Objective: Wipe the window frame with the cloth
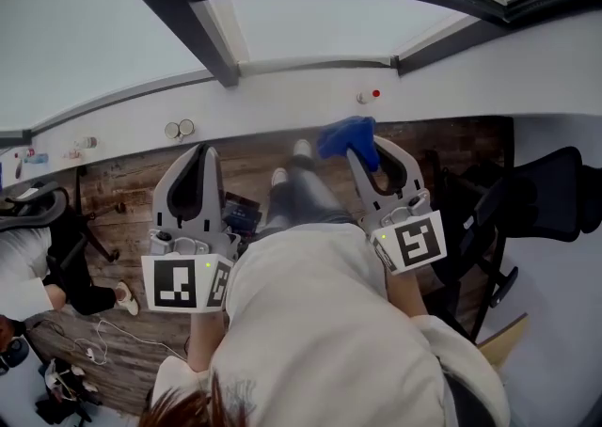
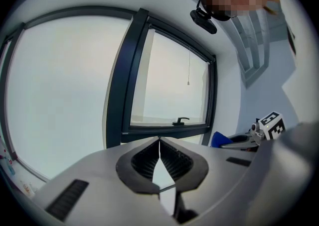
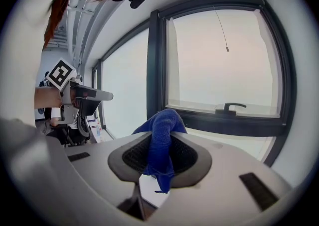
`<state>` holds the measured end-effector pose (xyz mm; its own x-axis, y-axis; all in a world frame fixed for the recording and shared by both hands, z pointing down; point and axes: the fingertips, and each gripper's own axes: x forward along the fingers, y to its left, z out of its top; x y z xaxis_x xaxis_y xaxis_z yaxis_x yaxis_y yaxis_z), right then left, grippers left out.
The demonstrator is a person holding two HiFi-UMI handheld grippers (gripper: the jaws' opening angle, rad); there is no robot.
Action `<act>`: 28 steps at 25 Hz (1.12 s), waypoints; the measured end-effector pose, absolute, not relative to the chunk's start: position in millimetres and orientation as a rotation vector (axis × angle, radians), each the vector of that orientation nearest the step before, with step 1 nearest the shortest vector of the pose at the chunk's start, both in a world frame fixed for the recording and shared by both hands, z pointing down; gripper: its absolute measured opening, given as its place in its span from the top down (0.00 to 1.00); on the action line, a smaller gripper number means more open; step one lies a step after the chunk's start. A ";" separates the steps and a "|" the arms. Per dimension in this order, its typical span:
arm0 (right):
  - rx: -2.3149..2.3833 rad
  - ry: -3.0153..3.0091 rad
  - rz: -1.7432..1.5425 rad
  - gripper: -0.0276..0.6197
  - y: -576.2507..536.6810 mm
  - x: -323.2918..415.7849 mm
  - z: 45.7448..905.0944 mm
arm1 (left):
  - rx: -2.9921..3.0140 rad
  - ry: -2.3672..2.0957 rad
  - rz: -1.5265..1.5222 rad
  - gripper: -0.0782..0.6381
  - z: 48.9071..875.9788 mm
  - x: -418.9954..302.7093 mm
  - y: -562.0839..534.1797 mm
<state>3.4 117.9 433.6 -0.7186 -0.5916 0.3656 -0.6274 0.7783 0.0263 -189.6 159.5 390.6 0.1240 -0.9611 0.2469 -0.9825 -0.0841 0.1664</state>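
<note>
Right now, right gripper (image 1: pixel 372 147) clamped on blue cloth (image 3: pixel 162 133), near dark window frame (image 3: pixel 155 70), left gripper (image 2: pixel 159 141) jaws together, empty.

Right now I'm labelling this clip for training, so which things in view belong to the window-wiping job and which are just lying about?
Job in hand:
blue cloth, clamped in the right gripper
dark window frame
left gripper, shut and empty

Lying about:
black office chair
two small round items on the sill
white cables on the floor
</note>
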 end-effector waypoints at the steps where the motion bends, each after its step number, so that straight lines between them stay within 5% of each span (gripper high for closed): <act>1: 0.924 -2.614 0.139 0.82 113.4 1.6 433.8 | 2.111 -1.906 0.102 0.88 391.1 -190.8 155.5; 28: 0.848 -2.788 -0.030 0.82 -38.1 -13.1 394.8 | 2.165 -2.017 0.044 0.88 364.5 -160.3 32.9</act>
